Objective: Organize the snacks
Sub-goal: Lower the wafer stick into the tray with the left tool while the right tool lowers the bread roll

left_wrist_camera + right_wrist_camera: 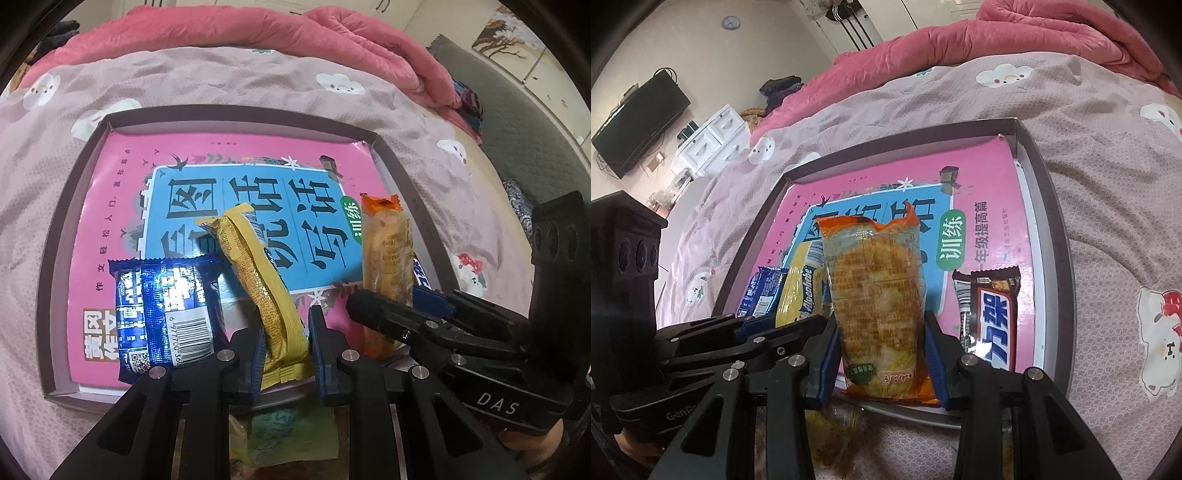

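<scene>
Over a tray (59,229) on a bed, the left gripper (284,350) clamps a yellow snack (258,273); the right gripper (882,365) clamps an orange packet (879,295). Only the right view shows a brown bar (991,317) whole.

Bed (1108,155) under shallow box (1049,192)

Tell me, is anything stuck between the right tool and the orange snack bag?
No, nothing visible is in between. The right tool is already shut on the orange snack bag, one finger on each side. The yellow candy pack sits beside it, held by the left tool.
</scene>
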Available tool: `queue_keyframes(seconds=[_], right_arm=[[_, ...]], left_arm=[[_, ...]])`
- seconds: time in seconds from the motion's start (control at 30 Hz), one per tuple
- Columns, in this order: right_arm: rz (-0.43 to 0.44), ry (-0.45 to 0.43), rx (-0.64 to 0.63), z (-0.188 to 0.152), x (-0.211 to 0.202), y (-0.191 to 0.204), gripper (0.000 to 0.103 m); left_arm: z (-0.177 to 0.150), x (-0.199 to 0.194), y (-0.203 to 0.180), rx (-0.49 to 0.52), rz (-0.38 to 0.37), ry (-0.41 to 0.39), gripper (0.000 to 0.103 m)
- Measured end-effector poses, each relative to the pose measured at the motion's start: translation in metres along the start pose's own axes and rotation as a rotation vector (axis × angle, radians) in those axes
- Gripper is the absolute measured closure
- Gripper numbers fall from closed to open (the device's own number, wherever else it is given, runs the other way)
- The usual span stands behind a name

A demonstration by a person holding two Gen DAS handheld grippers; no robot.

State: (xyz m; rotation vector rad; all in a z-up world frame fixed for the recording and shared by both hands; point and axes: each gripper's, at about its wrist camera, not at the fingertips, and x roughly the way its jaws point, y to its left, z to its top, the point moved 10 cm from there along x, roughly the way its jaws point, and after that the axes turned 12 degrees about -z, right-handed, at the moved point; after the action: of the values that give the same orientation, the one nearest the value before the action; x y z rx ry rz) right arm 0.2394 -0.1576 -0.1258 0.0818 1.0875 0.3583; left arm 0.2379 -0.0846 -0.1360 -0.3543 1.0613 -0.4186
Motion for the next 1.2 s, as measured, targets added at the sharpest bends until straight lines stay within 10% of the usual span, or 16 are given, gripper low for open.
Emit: queue_keyframes(seconds=[1.2], right_arm=[[0.024,0.000,0.057,0.0014,-0.0078,-0.0057,0.058]], left_arm=[[0.0049,-0.0023,-0.0016,0.002,0.016,-0.012,0.079]])
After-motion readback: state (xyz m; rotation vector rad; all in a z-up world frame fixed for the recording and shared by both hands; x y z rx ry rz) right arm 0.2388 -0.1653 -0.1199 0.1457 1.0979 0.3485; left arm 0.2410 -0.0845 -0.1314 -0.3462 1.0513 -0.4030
